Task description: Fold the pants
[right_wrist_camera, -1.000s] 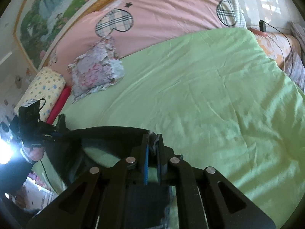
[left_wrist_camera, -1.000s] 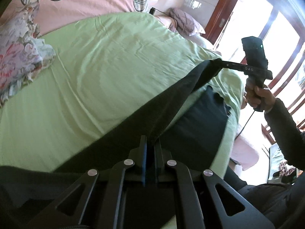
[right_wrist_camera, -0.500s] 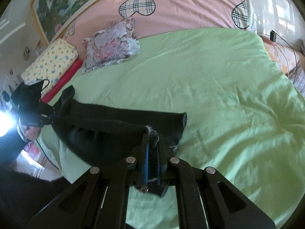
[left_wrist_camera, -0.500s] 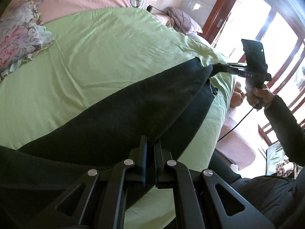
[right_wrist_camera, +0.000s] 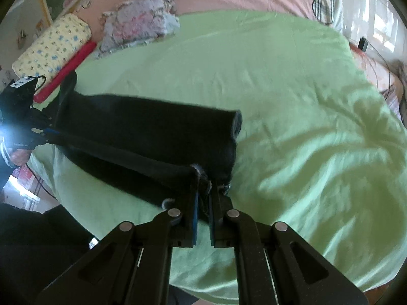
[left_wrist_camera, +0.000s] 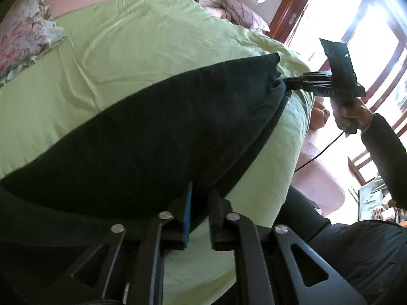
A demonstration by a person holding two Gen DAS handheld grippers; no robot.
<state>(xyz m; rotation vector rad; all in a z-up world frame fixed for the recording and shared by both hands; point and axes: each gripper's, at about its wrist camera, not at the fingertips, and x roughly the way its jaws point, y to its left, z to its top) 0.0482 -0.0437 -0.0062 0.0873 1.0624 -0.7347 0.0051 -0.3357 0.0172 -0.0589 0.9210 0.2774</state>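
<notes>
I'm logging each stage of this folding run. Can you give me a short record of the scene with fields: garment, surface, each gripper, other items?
garment: dark pants, lying lengthwise along the near edge of the bed
surface: green sheet
left gripper: jaws opening, pants edge between them
right gripper: shut on the pants end
other items: floral cushion, yellow patterned pillow
fold state: laid doubled, not yet folded short

A bed with a light green sheet (right_wrist_camera: 279, 89) carries dark pants (right_wrist_camera: 142, 137) and a floral cushion (right_wrist_camera: 140, 23).
</notes>
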